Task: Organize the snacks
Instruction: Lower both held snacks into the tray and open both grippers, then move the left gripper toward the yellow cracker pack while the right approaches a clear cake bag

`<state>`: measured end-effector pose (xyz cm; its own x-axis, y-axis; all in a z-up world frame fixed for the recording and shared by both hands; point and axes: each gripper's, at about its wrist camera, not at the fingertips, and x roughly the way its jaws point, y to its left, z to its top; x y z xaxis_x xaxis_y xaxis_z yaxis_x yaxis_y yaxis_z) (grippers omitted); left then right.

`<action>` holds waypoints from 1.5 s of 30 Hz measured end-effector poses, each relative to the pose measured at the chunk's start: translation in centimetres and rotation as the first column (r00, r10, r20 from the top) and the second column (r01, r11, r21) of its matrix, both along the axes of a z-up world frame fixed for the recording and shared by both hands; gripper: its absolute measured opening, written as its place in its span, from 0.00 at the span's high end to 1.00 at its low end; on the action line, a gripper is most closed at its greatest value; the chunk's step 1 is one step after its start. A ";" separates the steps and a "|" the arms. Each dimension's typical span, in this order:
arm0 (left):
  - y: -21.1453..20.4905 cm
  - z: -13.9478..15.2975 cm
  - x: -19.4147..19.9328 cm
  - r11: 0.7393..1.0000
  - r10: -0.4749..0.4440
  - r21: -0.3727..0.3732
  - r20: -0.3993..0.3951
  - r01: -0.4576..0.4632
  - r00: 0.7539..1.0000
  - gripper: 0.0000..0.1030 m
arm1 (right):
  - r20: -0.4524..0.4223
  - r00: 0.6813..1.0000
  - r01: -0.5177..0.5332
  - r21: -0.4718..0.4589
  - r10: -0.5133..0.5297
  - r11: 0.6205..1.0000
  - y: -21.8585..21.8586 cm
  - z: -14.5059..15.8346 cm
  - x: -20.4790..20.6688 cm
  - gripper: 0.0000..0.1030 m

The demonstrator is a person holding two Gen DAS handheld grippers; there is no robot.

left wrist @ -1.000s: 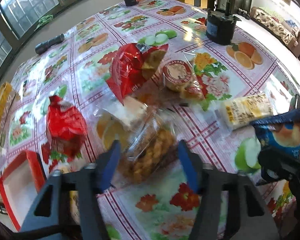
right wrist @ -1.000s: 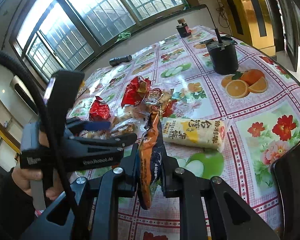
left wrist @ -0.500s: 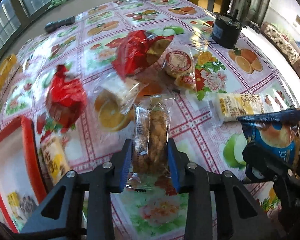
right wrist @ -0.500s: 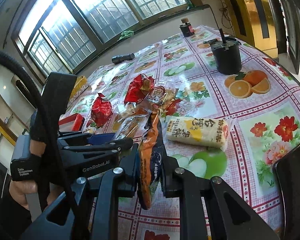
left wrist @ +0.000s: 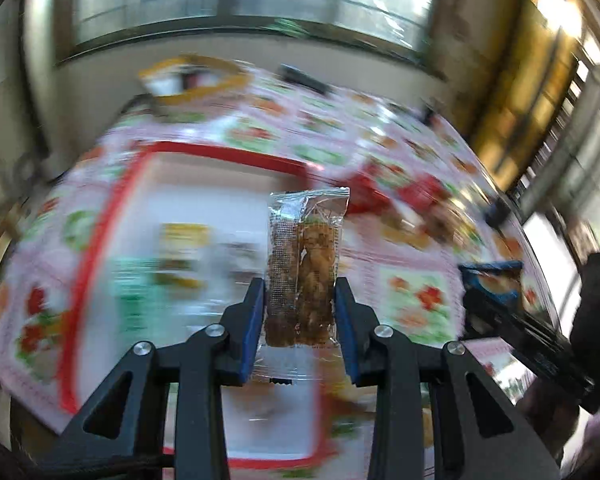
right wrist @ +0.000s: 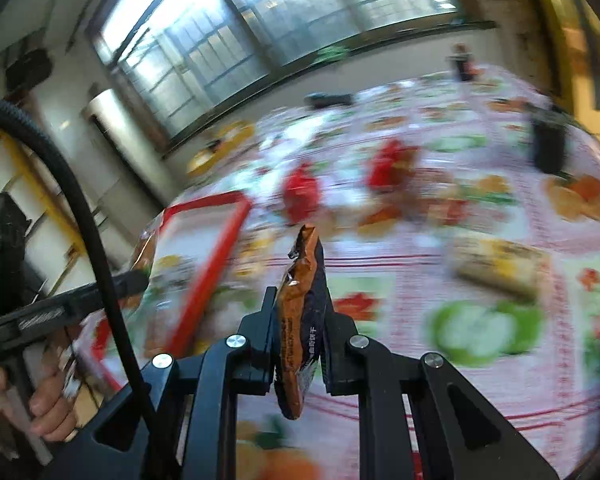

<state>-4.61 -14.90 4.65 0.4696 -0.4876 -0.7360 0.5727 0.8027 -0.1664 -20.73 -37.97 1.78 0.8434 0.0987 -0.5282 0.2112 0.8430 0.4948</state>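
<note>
Left wrist view: the left tool (left wrist: 300, 312) stands at a narrow opening, its two blue-padded fingers (left wrist: 251, 328) pressed against the long sides of a clear-wrapped snack pack (left wrist: 304, 268) of brown fried pieces. The jaws closed further onto this pack within the last second and now clamp its lower half. The pack's long axis runs straight away from the tool, in line with the fingers, with its crimped end pointing forward and upward in the picture. The pack hangs above a red-rimmed white tray (left wrist: 204, 152) that rests on the flower-patterned bench (left wrist: 404, 300). Blurred packets lie inside the tray; they cannot be identified. At the right edge, the right tool (left wrist: 496, 304) holds a blue bag (left wrist: 492, 280) clear of the bench.

Right wrist view: the right tool (right wrist: 300, 320) is fully closed on the blue bag (right wrist: 304, 320), seen edge-on with an orange face. The bag's long axis lies along the fingers, its top end pointing forward and its bottom end hanging below the jaws. It is off the bench (right wrist: 420, 264), just right of the tray (right wrist: 212, 248). The left tool (right wrist: 136, 276) reaches over the tray from the left, gripped by a hand (right wrist: 48, 404). Red packets (right wrist: 300, 192) and a pale yellow pack (right wrist: 500, 264) lie on the bench beyond, blurred.
</note>
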 end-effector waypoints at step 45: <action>3.4 0.5 2.4 0.999 0.038 0.030 0.060 -0.040 0.997 0.14 | 0.044 0.985 -0.166 0.020 0.165 0.986 4.0 4.4 14.0 0.43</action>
<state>-2.18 -11.48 5.12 0.5311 -0.4450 -0.7211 0.5486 0.8291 -0.1076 -6.74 -33.98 6.21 0.8360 0.2503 -0.4884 0.0484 0.8528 0.5200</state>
